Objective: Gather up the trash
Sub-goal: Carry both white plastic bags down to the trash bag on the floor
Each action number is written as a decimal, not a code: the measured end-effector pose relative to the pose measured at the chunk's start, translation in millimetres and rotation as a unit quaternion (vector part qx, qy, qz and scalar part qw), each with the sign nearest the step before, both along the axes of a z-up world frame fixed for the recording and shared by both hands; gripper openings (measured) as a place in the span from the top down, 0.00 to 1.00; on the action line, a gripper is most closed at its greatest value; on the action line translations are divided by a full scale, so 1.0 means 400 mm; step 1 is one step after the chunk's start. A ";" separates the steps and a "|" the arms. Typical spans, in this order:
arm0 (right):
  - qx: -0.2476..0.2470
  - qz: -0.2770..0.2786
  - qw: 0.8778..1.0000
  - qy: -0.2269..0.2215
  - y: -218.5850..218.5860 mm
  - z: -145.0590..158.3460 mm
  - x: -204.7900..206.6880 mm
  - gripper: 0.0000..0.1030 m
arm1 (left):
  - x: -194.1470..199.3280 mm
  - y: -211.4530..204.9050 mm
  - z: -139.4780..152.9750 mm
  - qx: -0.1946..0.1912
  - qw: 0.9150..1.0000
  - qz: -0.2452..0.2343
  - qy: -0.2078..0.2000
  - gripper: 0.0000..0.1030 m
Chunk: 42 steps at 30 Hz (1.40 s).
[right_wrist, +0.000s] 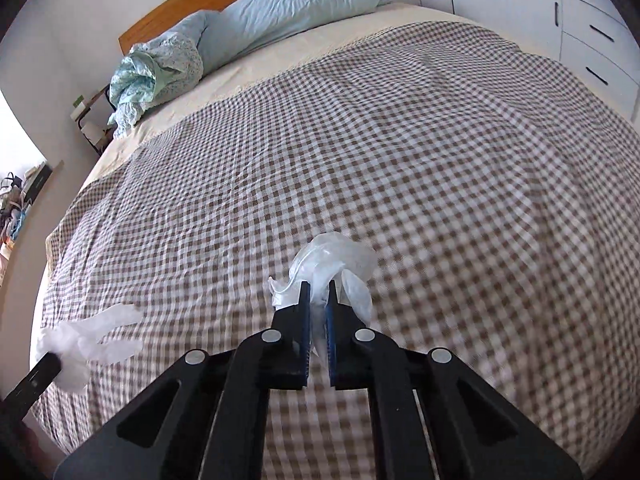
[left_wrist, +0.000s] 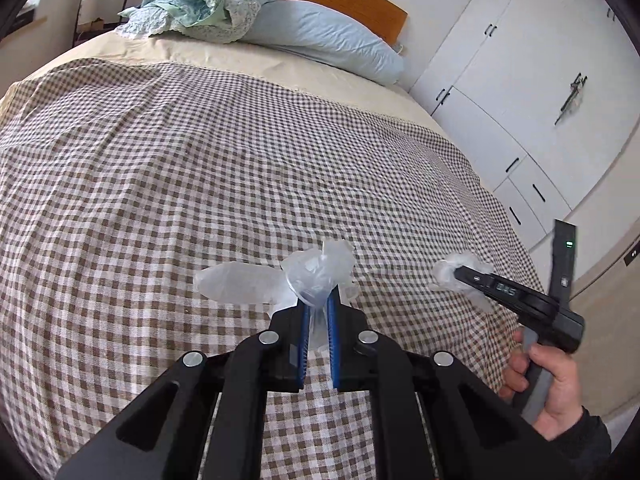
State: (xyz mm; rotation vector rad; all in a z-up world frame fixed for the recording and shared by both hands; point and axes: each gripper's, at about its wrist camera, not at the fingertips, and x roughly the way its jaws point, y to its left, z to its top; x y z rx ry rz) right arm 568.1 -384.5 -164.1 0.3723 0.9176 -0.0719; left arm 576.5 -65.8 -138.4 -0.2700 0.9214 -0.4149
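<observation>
Pillow (left_wrist: pixel 320 36) at bed head, bundled cloth (left_wrist: pixel 192 4) left of it.

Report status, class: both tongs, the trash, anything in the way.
Left tongs shut on a clear plastic glove. Right tongs shut on a crumpled plastic wrapper. Checked bedspread bare ahead, nothing blocking.

the right gripper (left_wrist: pixel 448 276) bears a small display on its finger. its digits look like 045, though blurred.
</observation>
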 end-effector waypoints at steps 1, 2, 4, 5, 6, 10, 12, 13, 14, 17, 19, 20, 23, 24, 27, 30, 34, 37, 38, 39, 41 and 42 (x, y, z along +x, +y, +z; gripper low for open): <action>0.003 -0.005 1.000 -0.005 -0.023 0.014 -0.050 0.94 | -0.008 -0.024 -0.006 0.008 1.000 -0.012 0.003 0.95; 0.005 -0.009 1.000 -0.009 -0.044 0.027 -0.099 0.94 | -0.017 -0.047 -0.011 0.009 1.000 -0.026 0.007 0.95; 0.004 -0.020 1.000 -0.014 -0.086 0.045 -0.211 0.94 | -0.057 -0.101 -0.001 0.009 0.998 -0.060 -0.002 0.95; 0.010 -0.023 1.000 -0.017 -0.110 0.052 -0.273 0.94 | -0.081 -0.129 0.010 0.007 0.997 -0.080 -0.009 0.95; 0.015 -0.031 0.999 -0.022 -0.136 0.056 -0.331 0.93 | -0.109 -0.159 0.021 0.004 0.995 -0.101 -0.015 0.95; 0.023 -0.063 0.998 -0.007 -0.222 0.039 -0.569 0.93 | -0.239 -0.286 0.053 0.008 0.985 -0.169 -0.021 0.95; 0.011 -0.076 0.997 0.006 -0.251 0.020 -0.669 0.93 | -0.316 -0.345 0.061 0.012 0.979 -0.202 -0.020 0.95; 0.007 -0.087 0.996 0.013 -0.272 0.010 -0.720 0.93 | -0.357 -0.374 0.065 0.014 0.975 -0.219 -0.019 0.95; 0.010 -0.097 0.995 0.018 -0.292 -0.001 -0.761 0.93 | -0.394 -0.401 0.067 0.015 0.972 -0.234 -0.015 0.95; 0.028 -0.130 0.991 0.029 -0.341 -0.034 -0.875 0.93 | -0.480 -0.462 0.069 0.015 0.965 -0.263 -0.004 0.95; 0.039 -0.153 0.987 0.040 -0.376 -0.064 -0.952 0.93 | -0.526 -0.500 0.063 0.016 0.960 -0.279 0.009 0.95; 0.045 -0.161 0.985 0.046 -0.389 -0.079 -0.981 0.93 | -0.546 -0.518 0.055 0.018 0.957 -0.288 0.016 0.95; 0.039 -0.175 0.981 0.075 -0.414 -0.136 -1.070 0.93 | -0.601 -0.581 0.010 0.055 0.945 -0.322 0.027 0.95; 0.046 -0.179 0.979 0.084 -0.415 -0.158 -1.090 0.93 | -0.616 -0.602 -0.010 0.067 0.940 -0.334 0.032 0.95; 0.080 -0.171 0.974 0.127 -0.397 -0.262 -1.134 0.93 | -0.653 -0.671 -0.082 0.102 0.921 -0.368 0.070 0.95; 0.102 -0.145 0.967 0.183 -0.352 -0.379 -1.163 0.93 | -0.682 -0.718 -0.134 0.149 0.910 -0.379 0.075 0.95; 0.130 -0.115 0.956 0.236 -0.294 -0.506 -1.193 0.93 | -0.685 -0.751 -0.161 0.158 0.907 -0.380 0.089 0.95; 0.148 -0.094 0.946 0.273 -0.259 -0.596 -1.199 0.93 | -0.681 -0.767 -0.172 0.165 0.906 -0.377 0.100 0.95; 0.150 -0.089 0.945 0.277 -0.251 -0.621 -1.200 0.93 | -0.682 -0.770 -0.175 0.168 0.905 -0.378 0.101 0.95; 0.154 -0.080 0.944 0.281 -0.245 -0.639 -1.195 0.93 | -0.683 -0.773 -0.177 0.172 0.903 -0.380 0.102 0.95; 0.163 -0.077 0.942 0.283 -0.239 -0.669 -1.179 0.93 | -0.683 -0.778 -0.178 0.176 0.901 -0.383 0.102 0.95; 0.169 -0.076 0.940 0.285 -0.238 -0.686 -1.169 0.93 | -0.682 -0.782 -0.180 0.178 0.901 -0.383 0.102 0.95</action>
